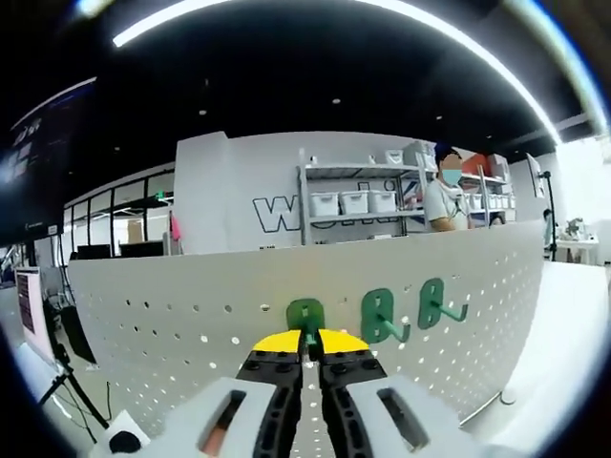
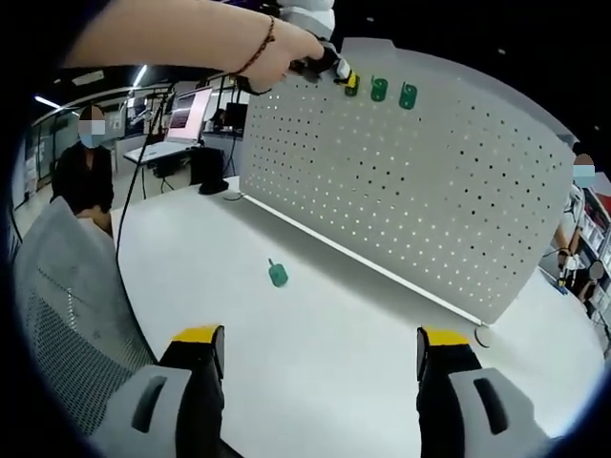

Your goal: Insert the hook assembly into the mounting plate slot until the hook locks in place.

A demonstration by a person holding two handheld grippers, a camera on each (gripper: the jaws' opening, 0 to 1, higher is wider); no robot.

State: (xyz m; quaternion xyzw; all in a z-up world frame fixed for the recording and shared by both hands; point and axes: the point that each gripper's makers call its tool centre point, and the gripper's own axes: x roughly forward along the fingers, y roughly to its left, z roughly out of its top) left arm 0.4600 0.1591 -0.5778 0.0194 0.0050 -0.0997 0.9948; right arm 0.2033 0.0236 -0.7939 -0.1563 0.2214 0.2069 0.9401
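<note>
A white perforated mounting plate (image 1: 181, 310) stands upright on the table. My left gripper (image 1: 308, 341) is shut on a green hook (image 1: 305, 314) that is pressed against the plate near its top edge. Two more green hooks (image 1: 383, 316) (image 1: 438, 303) hang on the plate to its right. In the right gripper view a hand holds the left gripper (image 2: 336, 72) at the plate's (image 2: 439, 191) top, beside the two hung hooks (image 2: 379, 90) (image 2: 409, 94). Another green hook (image 2: 278, 274) lies on the white table (image 2: 315, 315). My right gripper (image 2: 320, 348) is open and holds nothing, low over the table.
A grey mesh chair (image 2: 57, 315) stands at the table's left edge, with a person (image 2: 88, 167) and desks beyond. Behind the plate are a shelf with white bins (image 1: 353, 200) and a masked person (image 1: 444, 196). A tripod (image 1: 72, 382) stands at lower left.
</note>
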